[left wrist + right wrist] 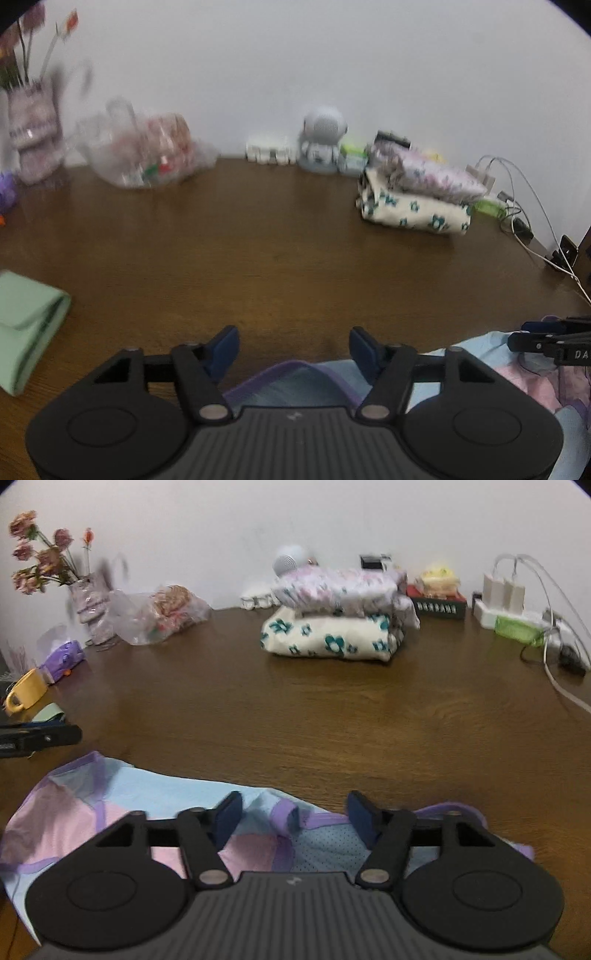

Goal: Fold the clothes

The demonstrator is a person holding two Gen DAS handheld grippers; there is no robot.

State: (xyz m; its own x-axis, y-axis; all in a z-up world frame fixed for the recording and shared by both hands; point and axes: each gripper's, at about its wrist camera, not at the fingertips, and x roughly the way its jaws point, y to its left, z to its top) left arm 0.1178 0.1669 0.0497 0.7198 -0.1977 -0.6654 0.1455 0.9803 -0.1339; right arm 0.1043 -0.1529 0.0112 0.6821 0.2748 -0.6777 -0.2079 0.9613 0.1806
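A pastel garment [147, 797] in light blue, pink and purple trim lies rumpled at the near edge of the brown table [332, 720]. My right gripper [295, 818] hovers over it, open, with a purple fold lying between its blue pads but not pinched. My left gripper [293, 349] is open above the garment's purple-edged corner [291, 373], with nothing between its fingers. At the far right of the left wrist view the right gripper [546, 339] reaches over the garment [498, 354]. The left gripper [37, 734] shows at the left edge of the right wrist view.
Two folded clothes [332, 635] are stacked at the back, floral pink on cream with teal flowers. A folded green cloth [26, 325] lies at left. Along the wall stand a flower vase [88, 602], a plastic bag [159, 613], a power strip with cables [517, 620] and a yellow mug [26, 692].
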